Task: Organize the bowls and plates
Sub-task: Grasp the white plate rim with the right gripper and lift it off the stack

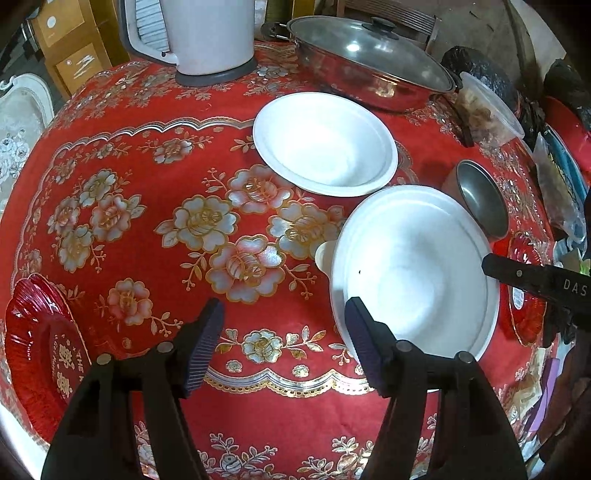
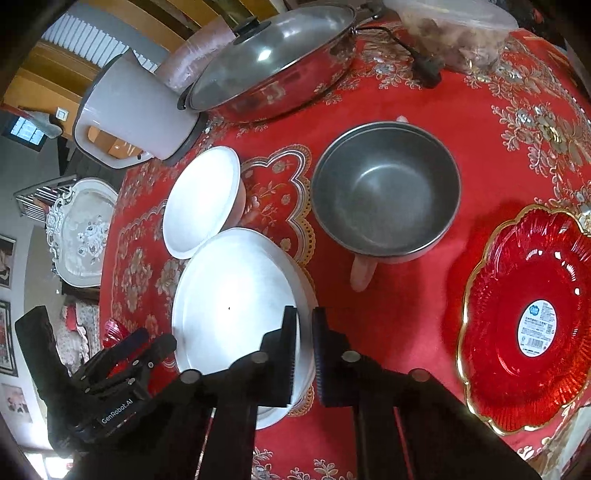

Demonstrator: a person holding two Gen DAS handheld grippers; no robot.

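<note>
A wide white plate [image 2: 236, 306] sits near the table's front. My right gripper [image 2: 306, 332] is shut on its right rim, one finger inside and one outside. In the left wrist view the same plate [image 1: 413, 273] lies to the right, with the right gripper's finger [image 1: 517, 273] on its far rim. My left gripper [image 1: 284, 317] hangs open above the red cloth, its right pad [image 1: 364, 343] just at the plate's near rim and nothing between the fingers. A second white bowl [image 1: 325, 144] rests farther back. A steel bowl [image 2: 388, 188] with a pink handle stands to the right.
A red glass plate [image 2: 528, 317] lies at the right and another red plate [image 1: 40, 339] at the left edge. A lidded steel pan [image 1: 369, 62], a white kettle [image 1: 210, 33] and a plastic food tub [image 1: 487, 107] line the back of the floral red tablecloth [image 1: 184, 221].
</note>
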